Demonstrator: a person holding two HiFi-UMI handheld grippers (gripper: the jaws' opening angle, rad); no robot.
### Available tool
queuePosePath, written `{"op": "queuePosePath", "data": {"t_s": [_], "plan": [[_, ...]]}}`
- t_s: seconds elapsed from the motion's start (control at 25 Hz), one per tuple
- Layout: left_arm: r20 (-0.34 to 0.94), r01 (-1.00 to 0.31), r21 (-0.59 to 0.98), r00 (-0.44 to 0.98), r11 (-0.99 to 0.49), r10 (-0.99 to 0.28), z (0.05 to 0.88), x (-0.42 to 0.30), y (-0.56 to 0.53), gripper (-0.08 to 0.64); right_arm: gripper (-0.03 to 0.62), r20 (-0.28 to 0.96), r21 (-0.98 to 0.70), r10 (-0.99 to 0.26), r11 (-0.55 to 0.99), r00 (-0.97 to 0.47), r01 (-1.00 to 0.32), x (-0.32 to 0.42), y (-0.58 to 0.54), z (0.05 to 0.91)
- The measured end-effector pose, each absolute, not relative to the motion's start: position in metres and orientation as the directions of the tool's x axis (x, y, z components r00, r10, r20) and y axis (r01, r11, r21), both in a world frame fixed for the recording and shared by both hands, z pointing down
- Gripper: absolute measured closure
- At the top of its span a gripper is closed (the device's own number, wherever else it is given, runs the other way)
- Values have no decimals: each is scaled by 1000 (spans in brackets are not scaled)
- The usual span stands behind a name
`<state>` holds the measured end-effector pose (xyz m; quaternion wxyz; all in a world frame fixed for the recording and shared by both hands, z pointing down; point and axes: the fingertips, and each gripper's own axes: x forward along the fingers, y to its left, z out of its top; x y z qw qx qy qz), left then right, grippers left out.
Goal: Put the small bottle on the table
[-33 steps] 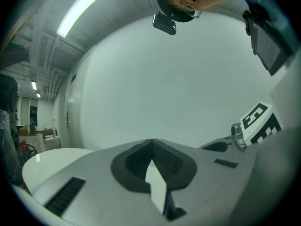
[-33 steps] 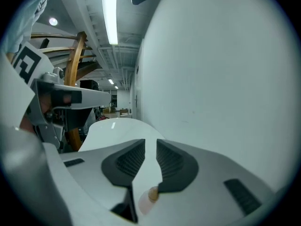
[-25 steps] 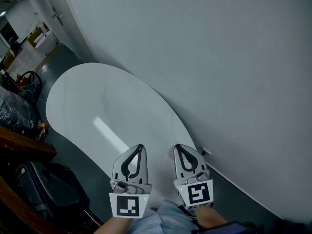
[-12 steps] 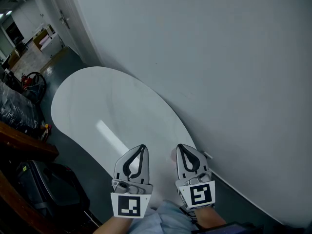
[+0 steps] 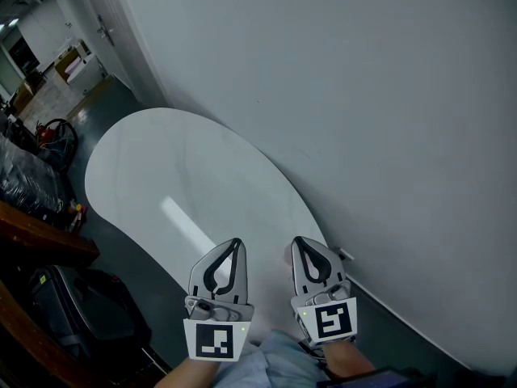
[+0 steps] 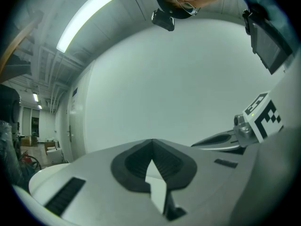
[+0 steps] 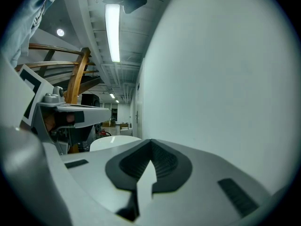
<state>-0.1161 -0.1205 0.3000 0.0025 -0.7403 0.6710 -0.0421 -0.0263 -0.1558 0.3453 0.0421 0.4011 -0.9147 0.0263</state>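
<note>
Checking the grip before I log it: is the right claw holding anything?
No, the right claw has its jaws shut tip to tip with nothing between them.

The table (image 5: pixel 186 184) has a smooth white top with a long, rounded, oval outline. Seen from the head view, its right-hand long edge runs close along the pale wall (image 5: pixel 363 95); whether the two touch cannot be told. A bright streak of reflected light (image 5: pixel 187 226) crosses the top toward the table's near end. The table stands on a dark grey floor (image 5: pixel 121 249). On the floor left of the table's near end sits a black case (image 5: pixel 77 309). Left of the table's far end lies a dark wrapped bundle (image 5: pixel 28 184).
</note>
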Motion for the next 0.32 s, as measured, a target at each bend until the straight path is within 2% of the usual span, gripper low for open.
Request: {"op": "queuePosePath", "data": {"t_s": [0.08, 0.32], "plan": [[60, -993, -59, 96, -100, -994, 300, -117, -121, 557, 592, 74, -18, -735, 675, -674, -738, -28, -157, 342], [66, -993, -60, 99, -103, -993, 302, -117, -124, 557, 592, 123, -17, -731, 675, -672, -738, -26, -159, 351]]}}
